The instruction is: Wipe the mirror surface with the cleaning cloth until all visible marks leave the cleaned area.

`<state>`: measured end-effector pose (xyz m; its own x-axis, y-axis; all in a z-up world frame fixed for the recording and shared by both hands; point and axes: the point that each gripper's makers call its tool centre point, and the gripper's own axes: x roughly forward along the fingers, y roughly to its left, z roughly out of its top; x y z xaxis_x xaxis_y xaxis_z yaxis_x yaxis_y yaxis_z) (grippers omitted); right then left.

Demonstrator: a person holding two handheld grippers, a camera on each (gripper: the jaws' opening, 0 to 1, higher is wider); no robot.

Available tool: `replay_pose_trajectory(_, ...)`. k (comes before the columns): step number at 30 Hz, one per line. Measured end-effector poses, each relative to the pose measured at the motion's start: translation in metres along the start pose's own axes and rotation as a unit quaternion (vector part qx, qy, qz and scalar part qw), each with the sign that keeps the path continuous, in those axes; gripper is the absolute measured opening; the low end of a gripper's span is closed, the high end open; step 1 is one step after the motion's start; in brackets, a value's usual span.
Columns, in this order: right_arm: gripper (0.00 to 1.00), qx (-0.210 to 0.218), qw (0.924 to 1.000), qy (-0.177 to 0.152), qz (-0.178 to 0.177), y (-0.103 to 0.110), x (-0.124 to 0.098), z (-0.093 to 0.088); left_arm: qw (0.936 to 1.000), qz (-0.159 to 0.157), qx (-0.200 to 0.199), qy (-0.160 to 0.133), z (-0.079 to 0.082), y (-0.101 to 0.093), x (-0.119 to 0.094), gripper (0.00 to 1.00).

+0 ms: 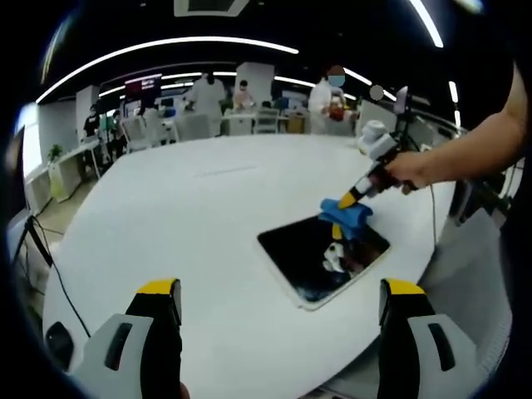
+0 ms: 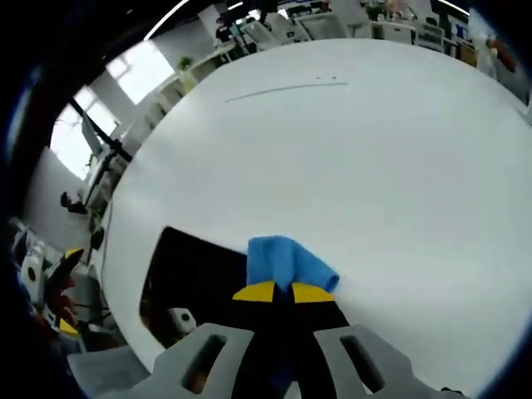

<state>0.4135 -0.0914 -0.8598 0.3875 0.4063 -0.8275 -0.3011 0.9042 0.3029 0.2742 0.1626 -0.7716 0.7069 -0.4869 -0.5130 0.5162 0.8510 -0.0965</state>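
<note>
the white table (image 1: 191, 208) lies bare and open on every side of the mirror (image 1: 320, 258), with wide room to pass ahead of the left gripper (image 1: 278, 312), whose jaws stand wide apart. the only things in the way are the right gripper (image 1: 353, 198), the blue cloth (image 1: 345, 214) on the mirror's far edge, and the person's forearm (image 1: 465, 154) beyond it.

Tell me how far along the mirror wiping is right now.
Done: the right gripper is shut on the blue cloth and has it at the mirror's far edge. In hand: wiping there. Left: I can't tell which marks remain; the glass shows dark with reflections. The left gripper is open, off the mirror.
</note>
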Motion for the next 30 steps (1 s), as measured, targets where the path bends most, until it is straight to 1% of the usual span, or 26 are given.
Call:
replay_pose_trajectory(6,0.0,-0.007,1.0,-0.002,0.004,0.002,-0.009,0.002,1.0,0.001,0.001,0.002,-0.001,-0.001,0.0,0.99)
replay_pose_trajectory(9,0.0,-0.007,1.0,-0.001,0.002,-0.001,-0.011,0.002,1.0,-0.001,0.0,0.003,-0.003,-0.002,0.0,0.99)
replay_pose_trajectory(14,0.0,-0.007,1.0,0.004,0.003,0.0,-0.015,-0.001,1.0,-0.001,0.003,-0.001,0.001,-0.002,-0.001,0.99)
replay_pose_trajectory(19,0.0,-0.008,0.9999,0.001,0.007,0.003,-0.023,0.001,1.0,-0.001,0.004,-0.002,0.001,-0.002,-0.001,0.99)
replay_pose_trajectory(30,0.0,0.0,0.9999,-0.012,0.004,-0.003,-0.034,0.006,0.9999,-0.004,0.007,-0.008,0.004,-0.002,0.0,0.99)
